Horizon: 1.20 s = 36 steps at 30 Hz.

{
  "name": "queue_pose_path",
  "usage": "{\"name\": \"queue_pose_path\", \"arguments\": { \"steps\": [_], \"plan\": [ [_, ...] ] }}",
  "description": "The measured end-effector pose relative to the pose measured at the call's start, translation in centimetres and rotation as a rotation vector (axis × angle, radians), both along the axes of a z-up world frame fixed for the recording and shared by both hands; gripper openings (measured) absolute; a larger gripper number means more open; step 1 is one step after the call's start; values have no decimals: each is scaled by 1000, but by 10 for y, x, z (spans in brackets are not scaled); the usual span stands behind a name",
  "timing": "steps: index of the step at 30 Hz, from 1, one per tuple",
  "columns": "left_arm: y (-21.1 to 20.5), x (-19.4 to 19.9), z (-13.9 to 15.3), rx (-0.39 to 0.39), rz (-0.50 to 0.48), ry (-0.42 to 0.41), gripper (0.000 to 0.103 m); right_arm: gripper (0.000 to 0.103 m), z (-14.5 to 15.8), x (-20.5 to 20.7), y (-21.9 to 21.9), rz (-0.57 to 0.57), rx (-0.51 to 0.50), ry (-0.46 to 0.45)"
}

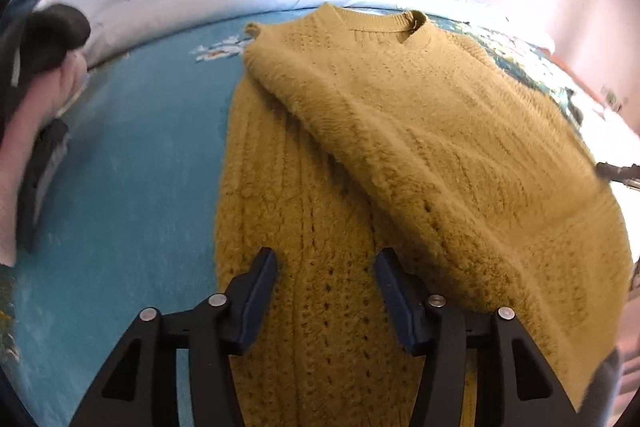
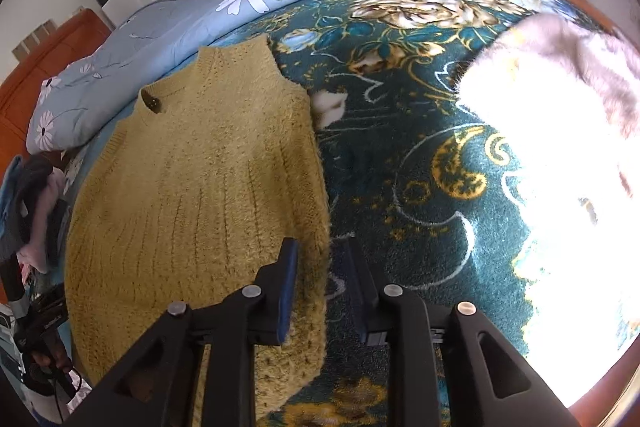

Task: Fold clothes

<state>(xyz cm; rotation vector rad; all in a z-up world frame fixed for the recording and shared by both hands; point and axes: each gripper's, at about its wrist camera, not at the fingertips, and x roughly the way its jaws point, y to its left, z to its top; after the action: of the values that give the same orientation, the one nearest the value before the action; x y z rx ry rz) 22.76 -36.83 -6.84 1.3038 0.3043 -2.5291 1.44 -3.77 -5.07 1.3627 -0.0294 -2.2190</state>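
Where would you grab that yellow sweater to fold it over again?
Probably the bottom hem of the yellow sweater, at its two near corners, coming from the near edge. It lies flat on the bed cover, collar far away, already narrowed, so lifting the hem toward the collar would halve it.

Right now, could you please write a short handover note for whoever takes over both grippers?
Left gripper: open, over the mustard sweater, nothing between its pads.
Right gripper: open, straddling the sweater's right edge without pinching it.
Sweater lies neck away from you on the teal floral bedspread, one side already folded over the body.
Pink fluffy garment waits to the right; a pile of clothes sits far left.
Left to do: finish folding the sweater, then the rest.
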Motion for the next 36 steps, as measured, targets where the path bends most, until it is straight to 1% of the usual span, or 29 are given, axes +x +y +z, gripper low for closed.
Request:
{"name": "queue_pose_path", "arguments": {
  "steps": [1, 2, 3, 4, 7, 9, 10, 13, 15, 17, 19, 20, 22, 23, 26, 27, 28, 29, 30, 32, 33, 34, 36],
  "plan": [
    [-1, 2, 0, 10, 10, 13, 38, 26, -1, 0, -1, 2, 0, -3],
    [-5, 4, 0, 25, 39, 29, 29, 26, -2, -1, -2, 3, -1, -6],
    [-11, 3, 0, 41, 56, 35, 15, 26, -3, -1, -3, 5, -1, -10],
    [-17, 3, 1, 58, 74, 42, 13, 26, -4, -1, -4, 7, -1, -15],
    [-26, 16, 5, 120, 101, 84, 11, 26, -6, -2, -7, 10, 0, -24],
    [-33, 21, 11, 125, 134, 122, 11, 26, -6, -2, -7, 11, -4, -28],
    [-40, 32, 20, 130, 163, 163, 11, 26, -7, -2, -7, 12, -5, -29],
    [-61, 63, 32, 139, 262, 225, 11, 26, -8, -2, -7, 14, -9, -31],
    [-78, 80, 27, 154, 327, 223, 11, 26, -8, -3, -7, 16, -12, -32],
    [-92, 89, 12, 203, 360, 193, 11, 26, -9, -3, -7, 19, -15, -35],
    [-98, 90, 0, 250, 365, 177, 11, 26, -11, -3, -9, 26, -20, -41],
    [-98, 89, -3, 253, 368, 170, 11, 26, -11, -3, -10, 28, -20, -42],
    [-99, 86, -6, 276, 366, 173, 12, 26, -10, -2, -11, 32, -16, -36],
    [-100, 86, -6, 296, 371, 190, 13, 26, -9, -1, -10, 33, -19, -37],
    [-100, 94, -7, 406, 346, 234, 18, 26, -5, 3, -3, 36, -33, -35],
    [-100, 98, -7, 439, 337, 238, 24, 27, -4, 5, 0, 41, -33, -32],
    [-99, 102, -8, 472, 327, 242, 32, 32, -3, 9, 3, 48, -34, -30],
    [-98, 105, -10, 511, 306, 238, 36, 35, -3, 13, 7, 58, -35, -32],
    [-97, 104, -8, 545, 280, 233, 43, 36, -3, 17, 10, 68, -37, -33],
    [-85, 109, -12, 593, 238, 235, 47, 36, -5, 24, 17, 83, -58, -57],
    [-80, 111, -13, 598, 219, 230, 50, 37, -8, 27, 19, 88, -81, -82],
    [-75, 111, -13, 574, 208, 218, 50, 37, -11, 29, 21, 94, -102, -104],
    [-64, 111, -11, 524, 187, 194, 50, 37, -14, 34, 21, 101, -116, -119]
  ]
}}
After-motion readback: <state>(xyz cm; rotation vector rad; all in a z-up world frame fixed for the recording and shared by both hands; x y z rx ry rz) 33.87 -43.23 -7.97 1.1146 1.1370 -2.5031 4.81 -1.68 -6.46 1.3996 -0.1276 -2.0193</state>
